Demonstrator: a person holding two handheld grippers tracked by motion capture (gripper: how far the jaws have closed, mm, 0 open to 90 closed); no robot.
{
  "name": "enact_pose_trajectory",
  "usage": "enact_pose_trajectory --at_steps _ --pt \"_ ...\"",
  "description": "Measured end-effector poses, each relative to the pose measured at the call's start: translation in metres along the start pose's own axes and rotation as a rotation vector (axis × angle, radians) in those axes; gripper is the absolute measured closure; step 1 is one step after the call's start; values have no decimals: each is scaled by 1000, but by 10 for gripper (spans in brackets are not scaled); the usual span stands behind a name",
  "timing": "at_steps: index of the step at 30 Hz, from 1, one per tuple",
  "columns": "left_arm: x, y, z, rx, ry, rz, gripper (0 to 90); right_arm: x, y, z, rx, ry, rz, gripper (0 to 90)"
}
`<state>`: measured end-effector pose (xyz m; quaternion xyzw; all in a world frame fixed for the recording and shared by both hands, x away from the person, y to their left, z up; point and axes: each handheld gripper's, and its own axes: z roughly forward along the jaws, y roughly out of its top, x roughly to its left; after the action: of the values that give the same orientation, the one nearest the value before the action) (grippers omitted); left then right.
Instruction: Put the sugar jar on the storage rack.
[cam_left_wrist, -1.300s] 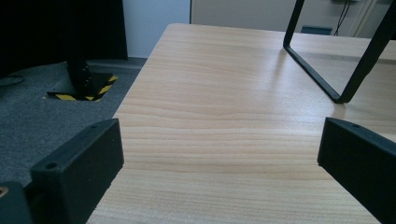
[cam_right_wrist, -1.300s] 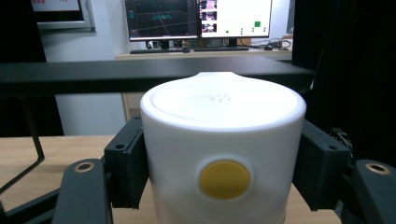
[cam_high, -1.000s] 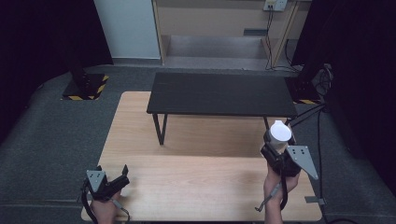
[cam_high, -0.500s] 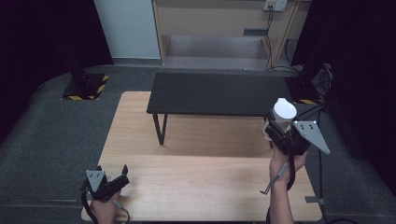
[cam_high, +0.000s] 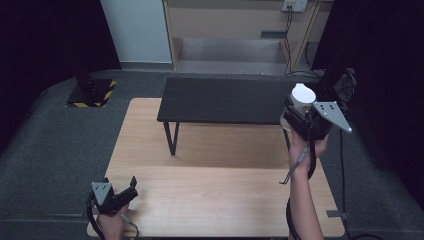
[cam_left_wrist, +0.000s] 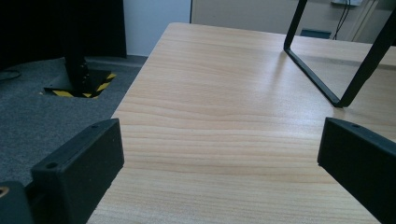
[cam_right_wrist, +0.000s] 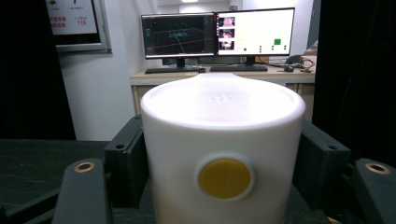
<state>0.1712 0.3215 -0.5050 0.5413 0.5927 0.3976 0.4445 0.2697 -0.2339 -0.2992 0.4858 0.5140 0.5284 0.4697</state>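
Right tool (cam_high: 299, 107) clamped the white cup (cam_right_wrist: 223, 154) above the black bench's (cam_high: 225, 100) right end, left tool (cam_high: 131, 186) gaping wide over the tabletop (cam_left_wrist: 224, 121); a loosened grip could have dropped it.

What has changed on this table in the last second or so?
The right gripper, shut on the white cup, has risen from the wooden table and moved away from the person, up beside the black bench. The left gripper stayed open and still at the near left corner.
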Motion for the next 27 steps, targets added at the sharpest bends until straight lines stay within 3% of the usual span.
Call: enact_pose_trajectory --at_steps 13,19,27 --pt "0 1 1 5 -3 10 0 -7 8 49 12 1 -23 308" --pt "-1 1 1 9 -4 14 0 -3 10 63 24 -25 -24 308" --pt "0 2 1 11 -6 15 0 -4 10 76 32 -22 -20 308"
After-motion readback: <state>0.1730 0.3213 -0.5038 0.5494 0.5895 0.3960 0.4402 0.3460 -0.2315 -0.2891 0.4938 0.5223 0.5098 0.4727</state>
